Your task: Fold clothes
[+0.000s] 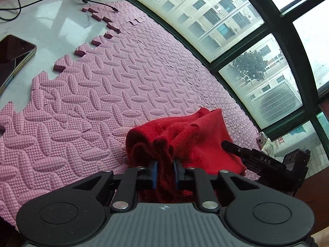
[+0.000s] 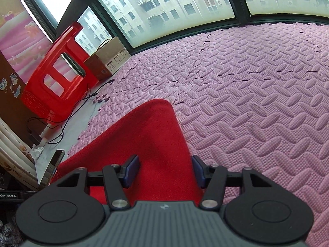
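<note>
Pads of your left gripper are pinched on a bunched edge of the red garment; cloth runs forward and to the right from it, toward your other tool. Your right gripper is spread wide, holding nothing, with the garment under and between its fingers, tapering ahead to a corner on the pink foam mat. Right is nearer that free corner.
</note>
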Demonstrator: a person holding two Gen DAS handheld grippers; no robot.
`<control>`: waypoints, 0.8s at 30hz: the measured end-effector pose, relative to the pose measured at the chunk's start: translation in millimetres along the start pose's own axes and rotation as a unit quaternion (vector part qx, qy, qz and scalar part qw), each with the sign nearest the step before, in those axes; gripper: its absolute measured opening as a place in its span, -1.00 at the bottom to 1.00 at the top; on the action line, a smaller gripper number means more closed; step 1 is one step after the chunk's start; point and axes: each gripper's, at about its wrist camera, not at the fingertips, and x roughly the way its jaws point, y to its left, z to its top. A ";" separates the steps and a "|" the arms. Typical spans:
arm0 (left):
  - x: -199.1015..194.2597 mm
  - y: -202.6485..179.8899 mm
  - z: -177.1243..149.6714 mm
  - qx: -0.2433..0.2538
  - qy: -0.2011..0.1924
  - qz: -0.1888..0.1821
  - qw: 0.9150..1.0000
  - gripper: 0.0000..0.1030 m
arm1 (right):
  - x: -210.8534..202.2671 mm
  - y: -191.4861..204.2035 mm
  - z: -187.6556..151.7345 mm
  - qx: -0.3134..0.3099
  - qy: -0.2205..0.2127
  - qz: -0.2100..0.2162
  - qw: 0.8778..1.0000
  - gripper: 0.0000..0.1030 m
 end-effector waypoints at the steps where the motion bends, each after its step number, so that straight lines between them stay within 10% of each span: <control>1: 1.0 -0.2 1.2 0.003 0.001 -0.004 1.000 -0.71 | -3.6 -1.8 -0.8 0.012 -0.005 0.005 1.000 -0.22; 6: 4.8 0.2 7.8 0.003 -0.002 -0.003 1.000 -0.68 | -21.8 -1.2 -10.9 0.022 -0.030 -0.005 0.999 -0.42; 15: 13.9 -2.2 12.7 0.018 0.003 0.024 1.000 0.00 | -47.6 -13.2 -36.5 0.058 -0.049 -0.008 0.997 -0.43; 24: 23.5 14.3 22.6 -0.022 0.029 -0.029 0.999 -0.38 | -41.5 -25.7 -40.2 0.110 -0.055 0.012 0.992 -0.24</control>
